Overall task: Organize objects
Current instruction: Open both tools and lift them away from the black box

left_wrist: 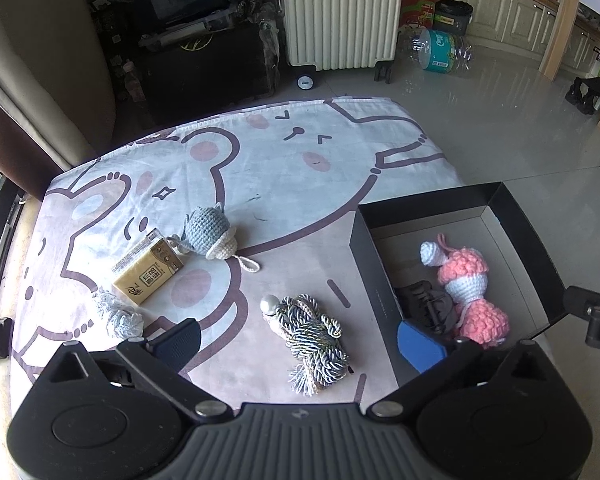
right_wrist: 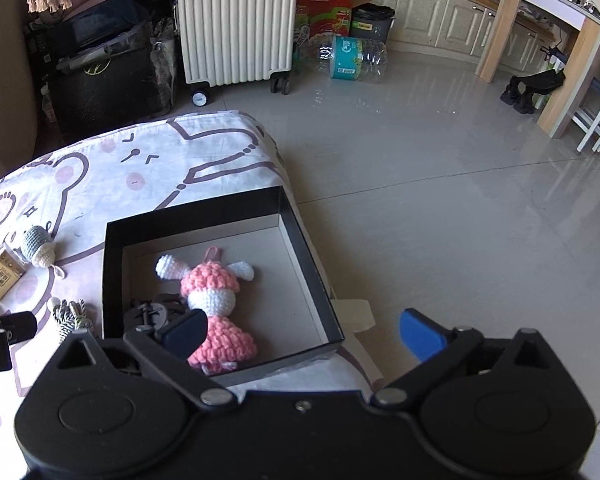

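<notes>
A black open box [left_wrist: 370,256] [right_wrist: 114,264] sits at the table's right edge. In it lie a pink and white crochet doll [left_wrist: 466,284] [right_wrist: 216,308] and a black clip [left_wrist: 424,306] [right_wrist: 150,312]. On the cloth lie a striped cord bundle with a pearl [left_wrist: 312,338] [right_wrist: 70,314], a grey crochet toy [left_wrist: 210,232] [right_wrist: 38,246], a tan tissue pack [left_wrist: 148,272] [right_wrist: 0,276] and a pale tassel [left_wrist: 118,316]. My left gripper [left_wrist: 300,342] is open and empty above the cord bundle. My right gripper [right_wrist: 302,334] is open and empty above the box's near right corner.
The table wears a cartoon bear cloth [left_wrist: 260,168]. Beyond it stand a white ribbed suitcase [left_wrist: 340,12], dark bags [left_wrist: 196,52] and a large plastic bottle [left_wrist: 440,50] on the tiled floor. The floor drops off right of the box [right_wrist: 460,220].
</notes>
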### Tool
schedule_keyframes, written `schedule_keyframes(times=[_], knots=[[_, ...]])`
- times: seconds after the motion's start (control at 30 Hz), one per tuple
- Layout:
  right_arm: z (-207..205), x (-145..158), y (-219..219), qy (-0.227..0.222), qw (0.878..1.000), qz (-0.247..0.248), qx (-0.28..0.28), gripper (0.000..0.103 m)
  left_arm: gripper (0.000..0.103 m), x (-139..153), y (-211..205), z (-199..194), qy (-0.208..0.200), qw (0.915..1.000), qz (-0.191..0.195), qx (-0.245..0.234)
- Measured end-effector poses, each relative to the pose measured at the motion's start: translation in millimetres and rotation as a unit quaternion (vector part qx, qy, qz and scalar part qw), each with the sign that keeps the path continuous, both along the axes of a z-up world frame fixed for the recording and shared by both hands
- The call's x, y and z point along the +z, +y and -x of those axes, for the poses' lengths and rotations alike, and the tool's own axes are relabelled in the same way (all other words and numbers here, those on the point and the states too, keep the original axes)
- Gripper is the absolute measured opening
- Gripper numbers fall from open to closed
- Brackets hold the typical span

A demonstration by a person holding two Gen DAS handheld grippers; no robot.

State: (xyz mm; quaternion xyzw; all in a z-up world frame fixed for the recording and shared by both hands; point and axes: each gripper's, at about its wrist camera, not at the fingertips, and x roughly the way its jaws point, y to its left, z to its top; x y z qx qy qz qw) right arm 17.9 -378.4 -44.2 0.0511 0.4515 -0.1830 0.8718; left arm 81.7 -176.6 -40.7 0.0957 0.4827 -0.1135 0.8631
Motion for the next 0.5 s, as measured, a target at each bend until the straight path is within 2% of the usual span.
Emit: schedule_keyframes(times=[0.5], knots=[[4.0, -8.3, -9.2, -0.006, 1.0, -0.006, -0.002, 0.103, 0.103, -6.0, 0.2, -4.8, 0.004, 1.0, 0.009, 0.0]])
